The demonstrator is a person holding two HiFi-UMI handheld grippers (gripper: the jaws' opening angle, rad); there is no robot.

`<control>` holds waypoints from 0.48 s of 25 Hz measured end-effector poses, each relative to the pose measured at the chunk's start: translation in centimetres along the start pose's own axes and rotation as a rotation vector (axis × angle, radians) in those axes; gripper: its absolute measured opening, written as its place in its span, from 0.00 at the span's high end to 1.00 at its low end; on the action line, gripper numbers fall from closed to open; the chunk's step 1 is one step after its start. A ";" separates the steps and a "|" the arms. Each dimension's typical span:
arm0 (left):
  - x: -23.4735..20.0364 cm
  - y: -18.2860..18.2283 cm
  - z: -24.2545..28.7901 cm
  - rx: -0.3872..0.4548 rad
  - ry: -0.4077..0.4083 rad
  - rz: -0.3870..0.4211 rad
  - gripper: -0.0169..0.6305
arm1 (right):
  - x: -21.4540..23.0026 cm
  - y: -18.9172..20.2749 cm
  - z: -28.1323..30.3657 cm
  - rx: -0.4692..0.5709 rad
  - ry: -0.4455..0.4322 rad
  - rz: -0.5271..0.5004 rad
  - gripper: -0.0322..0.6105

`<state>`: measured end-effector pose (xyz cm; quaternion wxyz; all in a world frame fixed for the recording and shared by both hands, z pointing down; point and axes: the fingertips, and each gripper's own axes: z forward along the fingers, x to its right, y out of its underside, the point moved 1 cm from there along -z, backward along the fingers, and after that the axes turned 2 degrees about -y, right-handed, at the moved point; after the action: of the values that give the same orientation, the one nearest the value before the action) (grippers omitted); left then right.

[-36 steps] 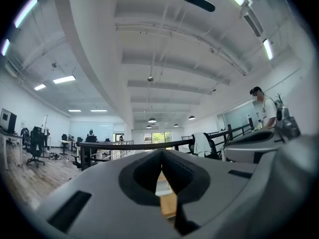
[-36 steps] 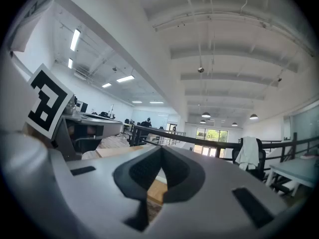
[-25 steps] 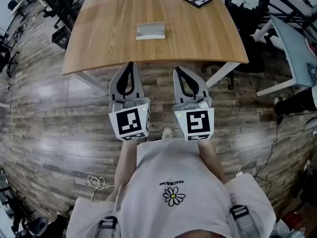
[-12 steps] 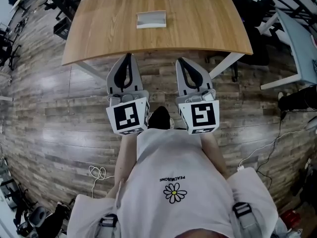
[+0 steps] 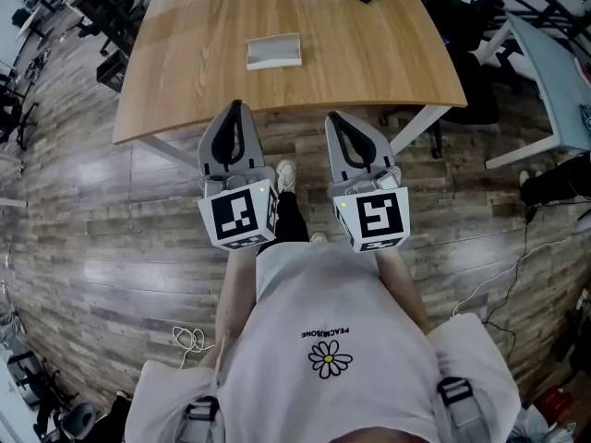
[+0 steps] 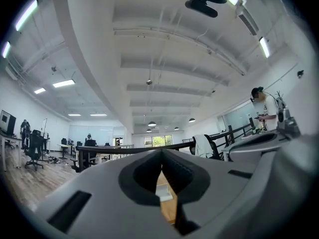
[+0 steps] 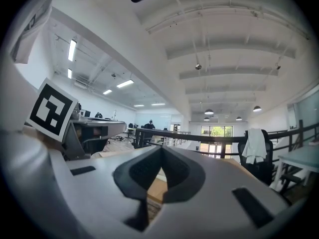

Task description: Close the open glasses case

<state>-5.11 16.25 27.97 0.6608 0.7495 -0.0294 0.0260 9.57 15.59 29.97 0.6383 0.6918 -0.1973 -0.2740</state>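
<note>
My left gripper (image 5: pixel 236 107) and right gripper (image 5: pixel 333 118) both pinched closed, empty (at near table (image 5: pixel 388 63) edge); open glasses case (image 5: pixel 273 52) sits farther in, untouched.

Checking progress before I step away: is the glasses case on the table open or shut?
Open: the glasses case on the table shows its pale hollow inside, lid not folded over it.

The wooden table (image 5: pixel 369 63) is viewed steeply from overhead. It is seen level and close in both gripper views.
</note>
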 end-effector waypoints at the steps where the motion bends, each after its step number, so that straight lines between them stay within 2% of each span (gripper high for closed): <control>1: 0.2 0.0 0.5 -0.001 0.007 0.002 0.95 | 0.2 -0.1 0.6 0.003 -0.013 -0.001 0.94; 6: 0.3 0.1 2.6 -0.014 0.029 -0.009 0.95 | 1.0 -2.3 3.6 0.038 -0.044 -0.023 0.94; 12: -1.1 0.9 5.3 -0.016 0.033 -0.048 0.95 | 1.8 0.0 6.4 -0.012 -0.041 -0.018 0.94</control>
<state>-6.25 10.90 28.13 0.6677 0.7441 -0.0008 0.0225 6.95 9.51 29.48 0.6355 0.6842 -0.2024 -0.2950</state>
